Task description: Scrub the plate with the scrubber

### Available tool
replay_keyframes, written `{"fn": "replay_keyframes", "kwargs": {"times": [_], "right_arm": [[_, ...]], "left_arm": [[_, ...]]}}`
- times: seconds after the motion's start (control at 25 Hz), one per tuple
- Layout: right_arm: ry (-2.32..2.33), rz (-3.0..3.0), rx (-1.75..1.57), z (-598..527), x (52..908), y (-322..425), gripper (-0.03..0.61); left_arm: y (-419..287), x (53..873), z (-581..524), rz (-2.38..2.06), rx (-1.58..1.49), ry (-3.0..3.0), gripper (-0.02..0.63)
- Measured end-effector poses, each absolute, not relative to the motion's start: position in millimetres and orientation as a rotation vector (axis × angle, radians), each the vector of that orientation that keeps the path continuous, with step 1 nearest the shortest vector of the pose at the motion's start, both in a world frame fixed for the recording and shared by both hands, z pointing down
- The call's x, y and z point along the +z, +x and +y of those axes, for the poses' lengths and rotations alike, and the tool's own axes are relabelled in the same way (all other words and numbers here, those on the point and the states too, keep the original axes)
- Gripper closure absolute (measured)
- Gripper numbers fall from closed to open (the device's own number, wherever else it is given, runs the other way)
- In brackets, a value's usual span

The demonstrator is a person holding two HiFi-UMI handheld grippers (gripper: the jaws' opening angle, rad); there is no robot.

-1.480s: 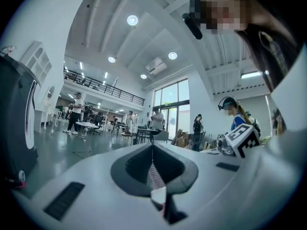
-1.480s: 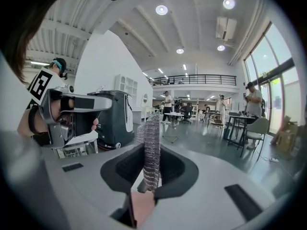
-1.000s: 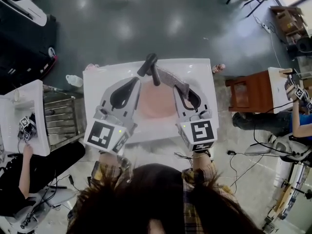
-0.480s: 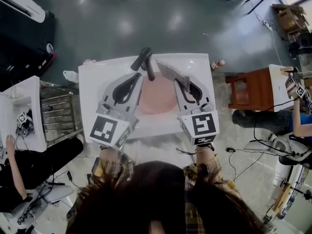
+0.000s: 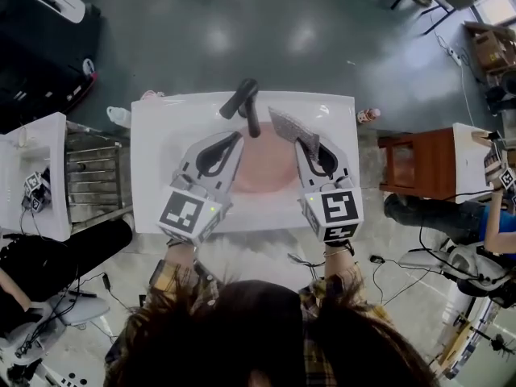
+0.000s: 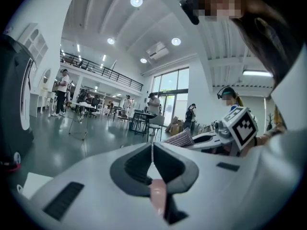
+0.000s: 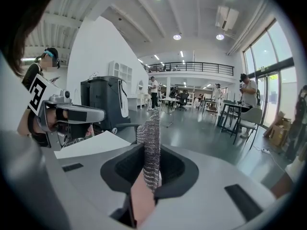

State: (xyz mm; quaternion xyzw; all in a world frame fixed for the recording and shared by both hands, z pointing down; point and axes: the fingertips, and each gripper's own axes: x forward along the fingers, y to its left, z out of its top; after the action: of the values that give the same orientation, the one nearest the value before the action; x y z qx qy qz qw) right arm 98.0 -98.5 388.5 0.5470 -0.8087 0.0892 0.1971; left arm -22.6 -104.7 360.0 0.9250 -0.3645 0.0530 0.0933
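Observation:
A pink plate (image 5: 262, 168) lies in the white sink (image 5: 161, 135), just below the black faucet (image 5: 242, 99). My left gripper (image 5: 237, 138) hovers over the plate's left part with its jaws shut and nothing between the pads (image 6: 152, 152). Over the plate's right part, my right gripper (image 5: 302, 143) is shut on a grey mesh scrubber (image 5: 286, 125), which sticks up past the fingertips (image 7: 151, 143). In both gripper views a strip of the pink plate (image 6: 157, 195) shows through the gap behind the jaws. The scrubber (image 6: 180, 138) also shows in the left gripper view.
A small bottle (image 5: 369, 115) stands off the sink's right edge and a white bottle (image 5: 119, 115) off its left. A metal rack (image 5: 95, 180) and another white sink (image 5: 44, 176) are on the left, a brown wooden stool (image 5: 419, 164) on the right. People are working nearby.
The head camera has shifted a little. Both grippers stay over the plate, the left tip slightly closer to the faucet. The scrubber remains gripped.

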Motion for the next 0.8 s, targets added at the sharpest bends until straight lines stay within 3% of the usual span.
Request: {"fn": "replay_keyframes", "kwargs": {"times": [0.8], "right_arm": [[1.427,-2.148,0.574,-94,514,114,0.497]], "left_arm": [[-31,491,-116,-1.081,0.404,2.567,0.574]]}}
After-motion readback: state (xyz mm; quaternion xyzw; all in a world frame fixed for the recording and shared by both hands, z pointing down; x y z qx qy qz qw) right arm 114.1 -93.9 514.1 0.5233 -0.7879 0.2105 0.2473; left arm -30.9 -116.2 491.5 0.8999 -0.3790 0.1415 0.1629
